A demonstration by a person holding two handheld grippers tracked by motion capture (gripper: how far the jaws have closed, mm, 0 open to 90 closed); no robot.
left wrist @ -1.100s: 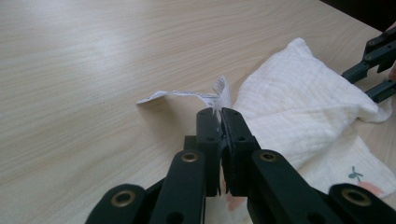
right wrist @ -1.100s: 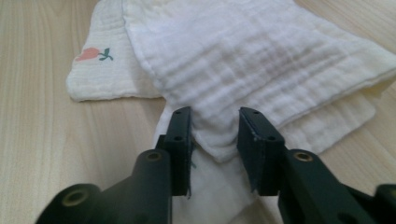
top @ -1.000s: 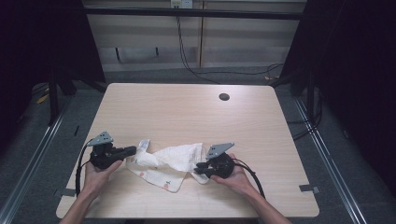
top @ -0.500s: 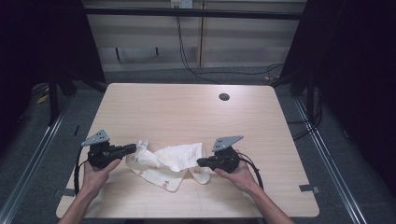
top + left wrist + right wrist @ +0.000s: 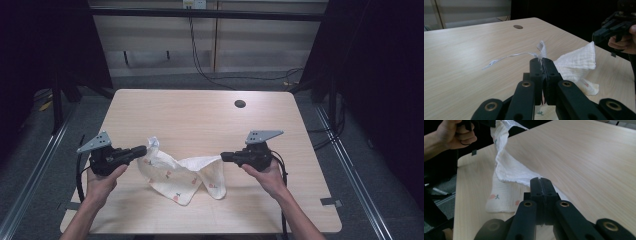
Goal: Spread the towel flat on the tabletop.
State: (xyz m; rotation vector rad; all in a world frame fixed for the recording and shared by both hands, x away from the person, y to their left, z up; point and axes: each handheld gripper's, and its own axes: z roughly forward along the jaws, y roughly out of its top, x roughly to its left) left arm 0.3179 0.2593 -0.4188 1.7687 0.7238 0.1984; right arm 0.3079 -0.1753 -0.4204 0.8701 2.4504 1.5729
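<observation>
The left gripper [image 5: 141, 150] and the right gripper [image 5: 224, 157] each pinch a corner of the white cloth [image 5: 177, 175] tight. The cloth sags between them onto the table [image 5: 200, 120].

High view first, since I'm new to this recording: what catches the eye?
A white cloth with small red prints sags over the near middle of the wooden table, held at each end. The left claw pinches one corner, the right claw the other.

Cloth [image 5: 175, 175] white, small pink-and-green flower print (sparse); table [image 5: 200, 115] pale wood grain; grippers black.
</observation>
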